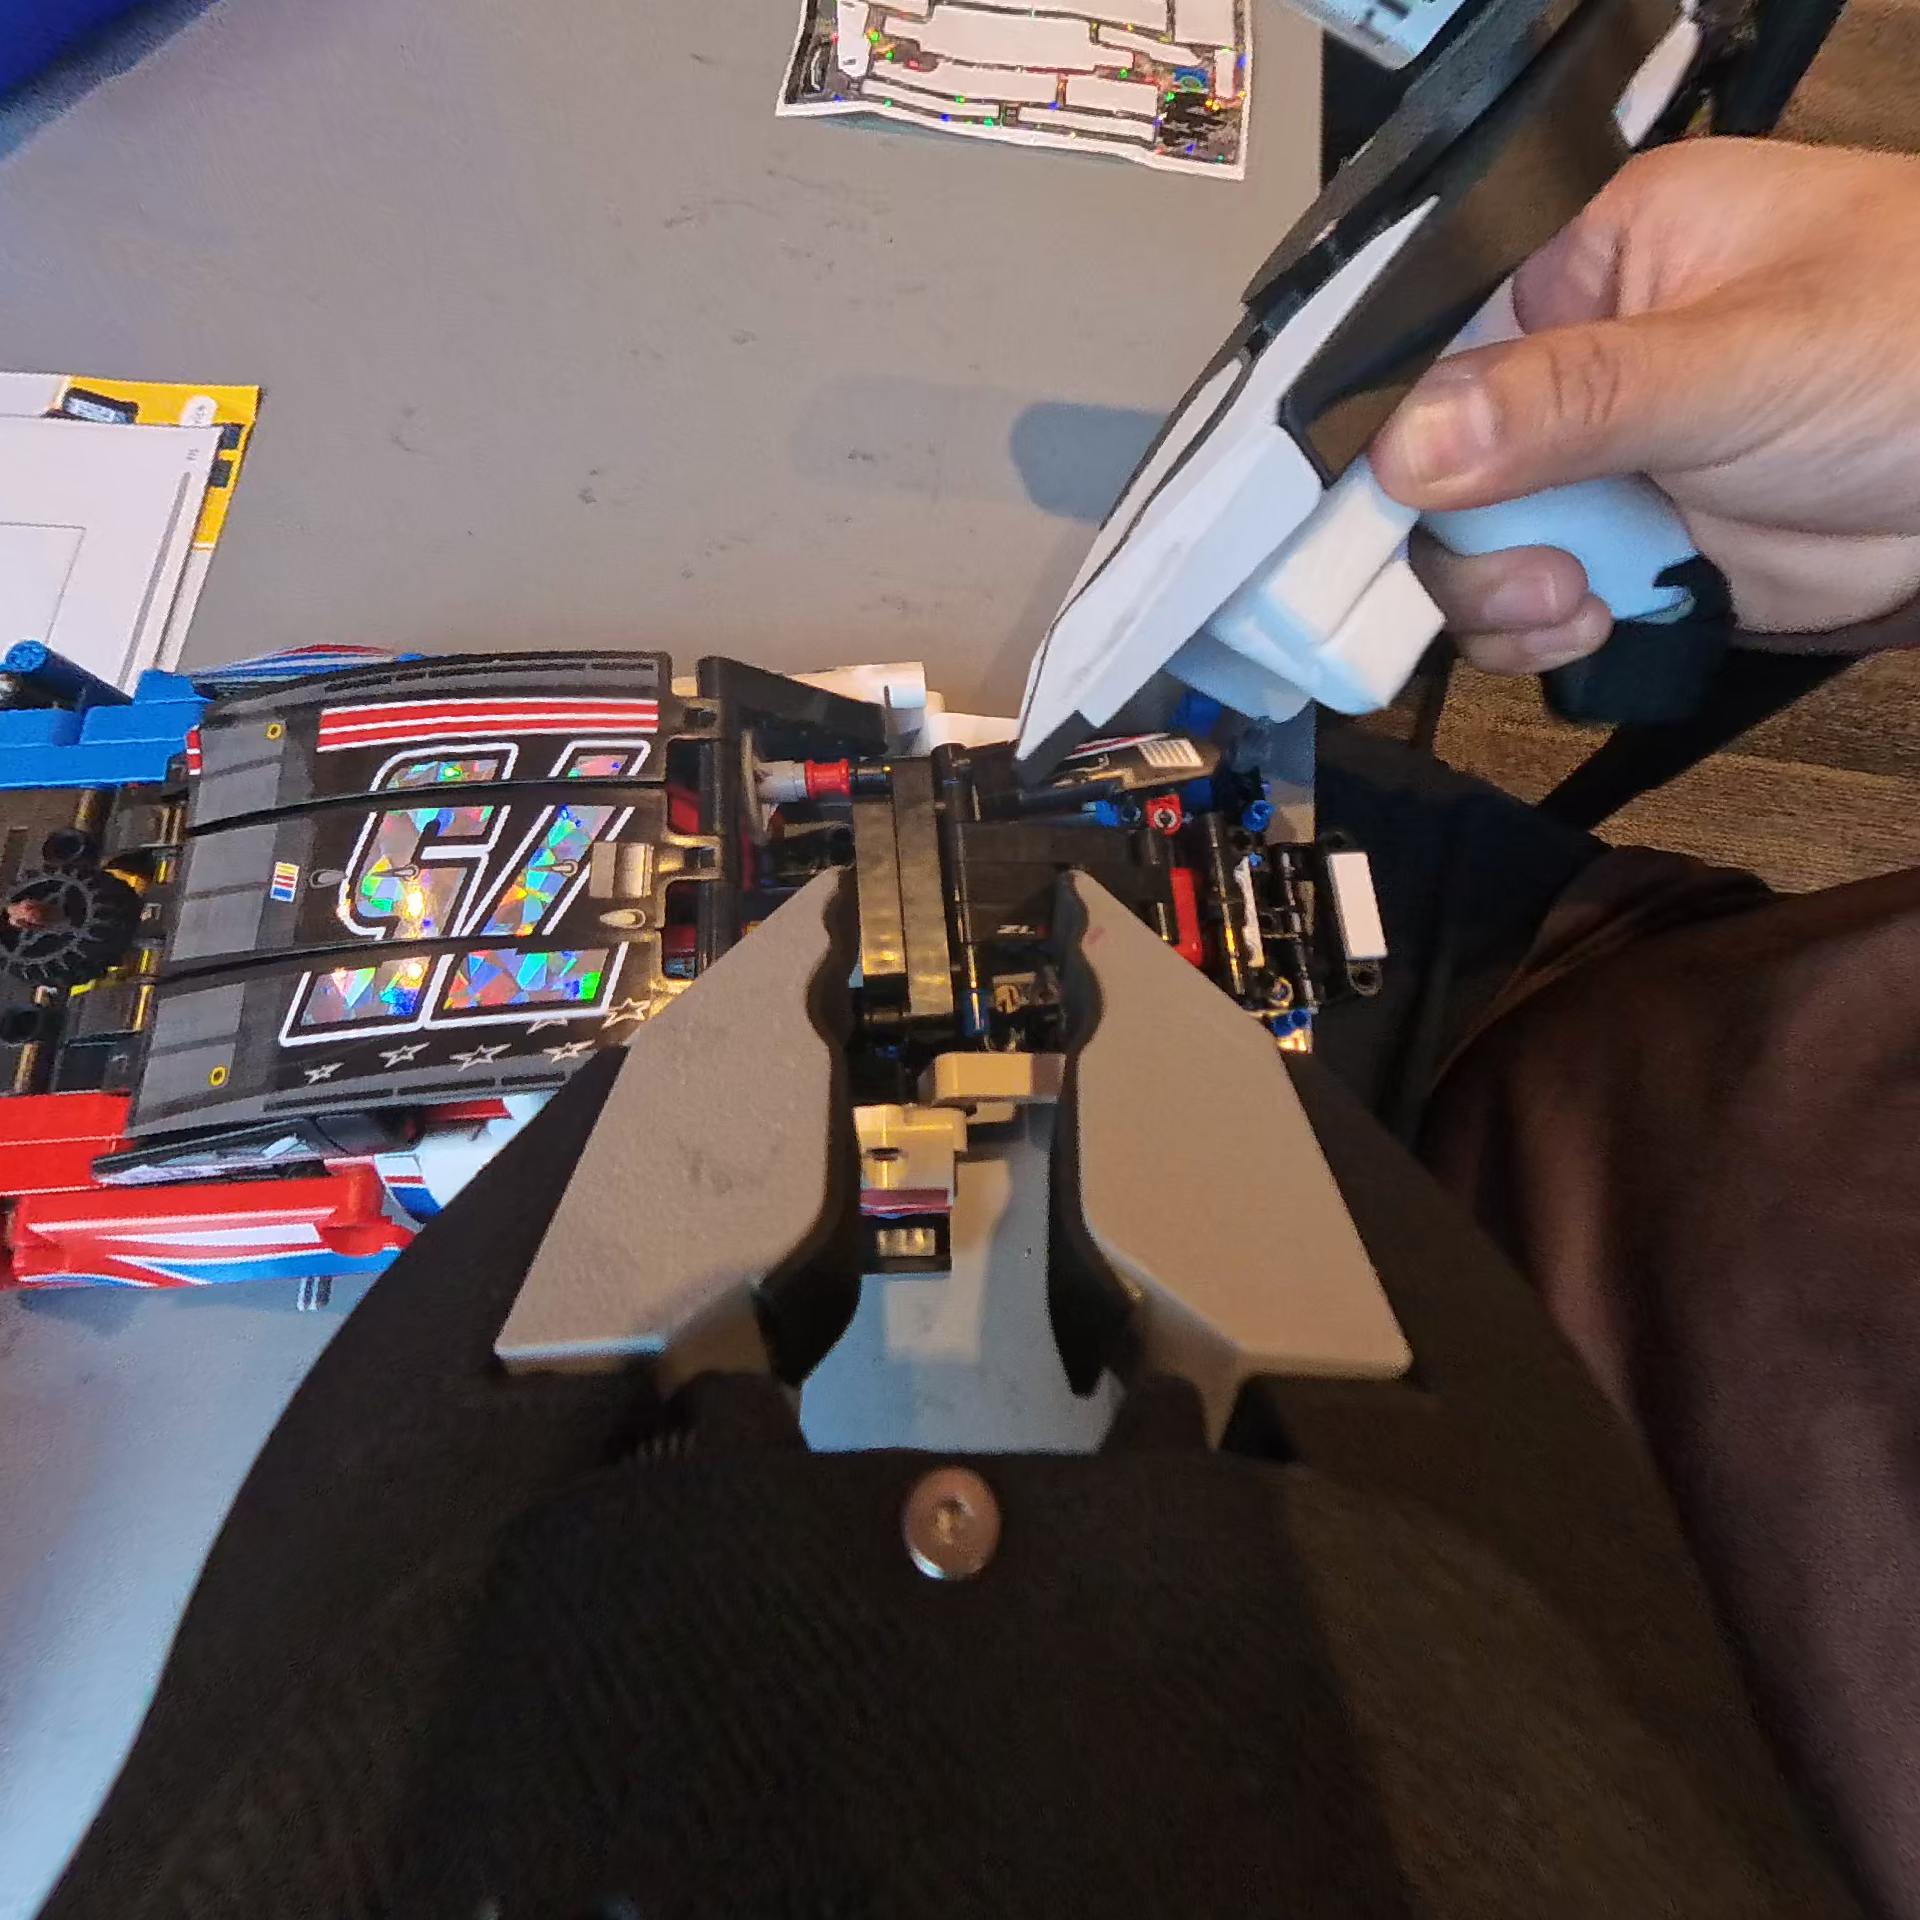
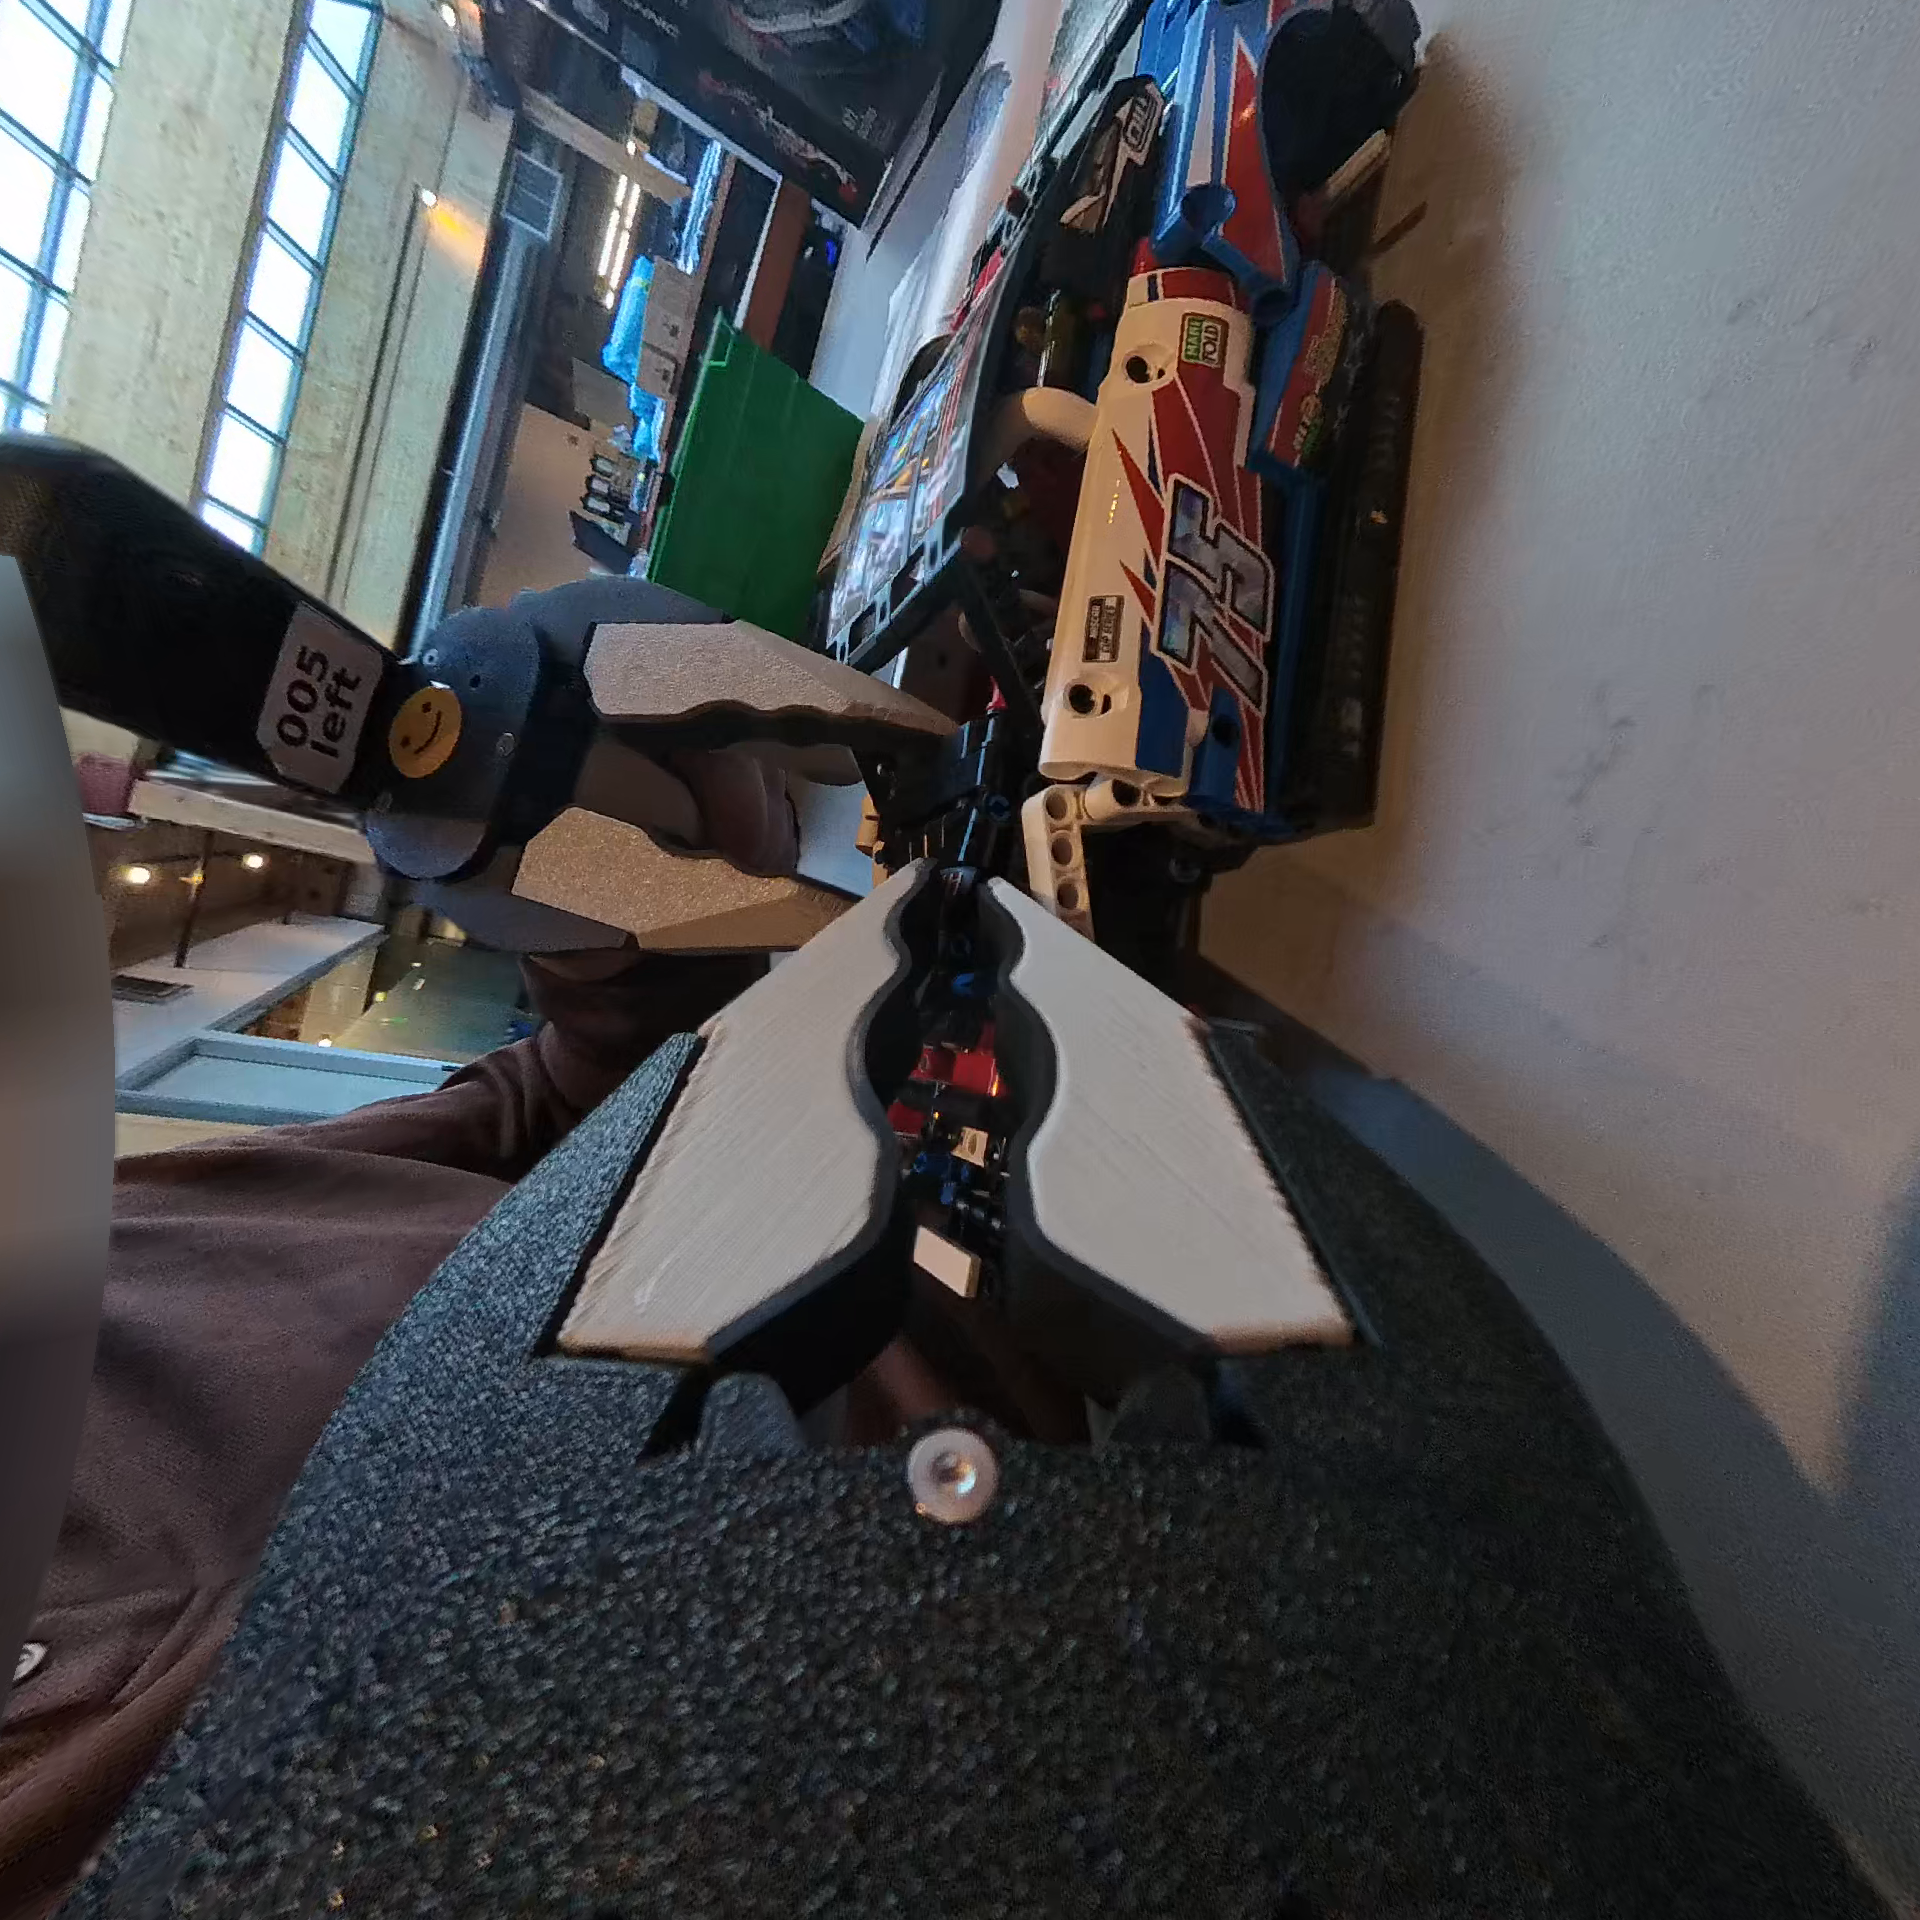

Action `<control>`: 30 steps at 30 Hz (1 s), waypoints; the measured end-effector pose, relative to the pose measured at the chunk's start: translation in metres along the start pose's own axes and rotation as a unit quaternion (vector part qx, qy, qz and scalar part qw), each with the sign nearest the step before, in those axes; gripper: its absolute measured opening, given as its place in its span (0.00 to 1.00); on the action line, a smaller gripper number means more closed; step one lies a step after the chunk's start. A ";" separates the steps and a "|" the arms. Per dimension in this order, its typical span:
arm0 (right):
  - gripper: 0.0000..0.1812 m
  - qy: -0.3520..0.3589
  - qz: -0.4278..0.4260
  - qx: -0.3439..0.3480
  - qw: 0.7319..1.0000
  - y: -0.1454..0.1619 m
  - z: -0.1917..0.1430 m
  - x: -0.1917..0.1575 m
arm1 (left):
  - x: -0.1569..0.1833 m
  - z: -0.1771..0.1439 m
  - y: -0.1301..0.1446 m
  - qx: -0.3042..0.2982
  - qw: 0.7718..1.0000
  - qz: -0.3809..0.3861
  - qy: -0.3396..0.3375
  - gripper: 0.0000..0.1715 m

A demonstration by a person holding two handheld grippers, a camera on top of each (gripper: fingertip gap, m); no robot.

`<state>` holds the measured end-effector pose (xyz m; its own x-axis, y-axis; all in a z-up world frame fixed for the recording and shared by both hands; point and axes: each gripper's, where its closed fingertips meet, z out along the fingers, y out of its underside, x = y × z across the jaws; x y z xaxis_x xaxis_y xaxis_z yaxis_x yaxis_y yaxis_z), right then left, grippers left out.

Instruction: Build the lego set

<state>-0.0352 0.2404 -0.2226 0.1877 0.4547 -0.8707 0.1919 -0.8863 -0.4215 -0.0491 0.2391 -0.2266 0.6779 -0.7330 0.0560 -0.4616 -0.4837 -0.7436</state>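
A lego race car point(image 1: 416, 883) with a black roof, shiny number stickers and red, white and blue sides lies on the grey table point(image 1: 623, 364). Its open front end, full of black, red and blue parts, reaches the table's near edge. My left gripper point(image 1: 956, 904) has its grey fingers closed around the black front block of the car. My right gripper point(image 2: 951, 881), white-fingered and held by a hand point(image 1: 1662, 416), is nearly closed on a thin black part at the car's front. In the left wrist view the right gripper's tip point(image 1: 1039, 753) touches the far side of that front end. The car's side panel point(image 2: 1174, 582) shows in the right wrist view, where the left gripper point(image 2: 883, 821) is also seen.
A sticker sheet point(image 1: 1018, 83) lies at the table's far side. An instruction booklet point(image 1: 104, 520) lies at the left. The table edge point(image 1: 1317, 520) runs on the right, with a person's brown clothing point(image 1: 1662, 1143) beyond it. A green plate point(image 2: 748, 468) stands behind the car. Only a small space, under 4 cm, lies between the two pairs of fingers.
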 end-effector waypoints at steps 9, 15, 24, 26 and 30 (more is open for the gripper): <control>0.03 0.005 -0.010 -0.011 1.000 0.003 0.001 -0.001 | 0.000 -0.001 0.001 -0.002 1.000 -0.003 0.005 0.20; 0.03 0.007 -0.016 -0.031 0.999 0.004 0.000 -0.002 | 0.001 -0.001 0.001 0.000 1.000 -0.002 0.007 0.20; 0.03 0.007 -0.013 -0.045 0.999 0.006 0.001 -0.001 | 0.000 -0.003 0.001 0.002 1.000 -0.004 0.001 0.17; 0.03 -0.023 0.030 -0.036 0.999 0.006 0.000 -0.002 | -0.007 -0.007 -0.001 0.009 1.000 0.006 -0.013 0.07; 0.03 0.009 -0.011 -0.062 0.998 0.006 0.002 -0.003 | -0.008 -0.009 0.000 -0.003 1.000 0.017 -0.021 0.07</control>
<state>-0.0365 0.2341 -0.2234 0.1992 0.4764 -0.8564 0.3144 -0.8588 -0.4046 -0.0592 0.2411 -0.2209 0.6845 -0.7290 0.0026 -0.4883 -0.4612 -0.7409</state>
